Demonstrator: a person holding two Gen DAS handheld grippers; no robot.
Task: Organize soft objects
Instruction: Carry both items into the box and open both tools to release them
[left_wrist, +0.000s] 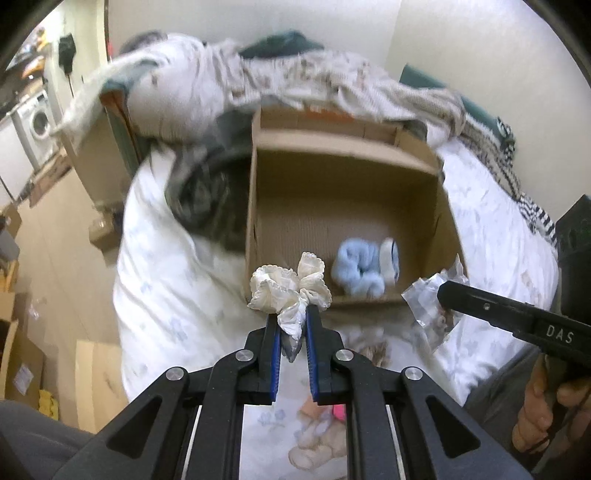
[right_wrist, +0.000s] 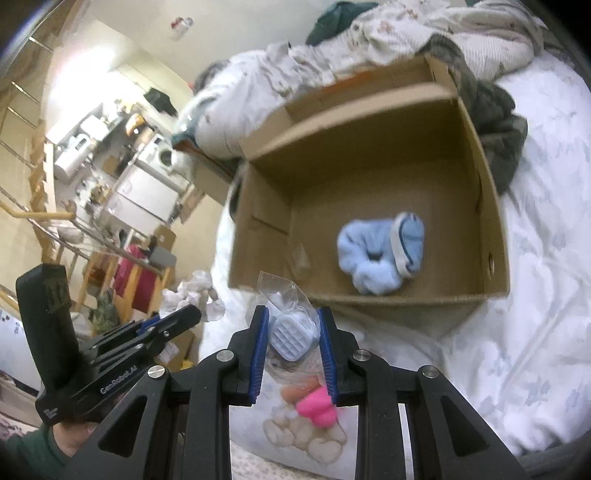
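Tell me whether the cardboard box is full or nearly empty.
Nearly empty. The cardboard box shows mostly bare floor; only a light blue scrunchie and a small blue-and-white sock-like item lie near its front wall.

My left gripper (left_wrist: 291, 325) points forward and slightly down, its blue-padded jaws pinched nearly together on a cream scrunchie (left_wrist: 291, 286). My right gripper (right_wrist: 293, 332) sits just to its right at about the same height, jaws a little wider, clamped on a clear plastic packet (right_wrist: 291, 325). My right hand (left_wrist: 546, 410) wraps its handle, fingers curled.
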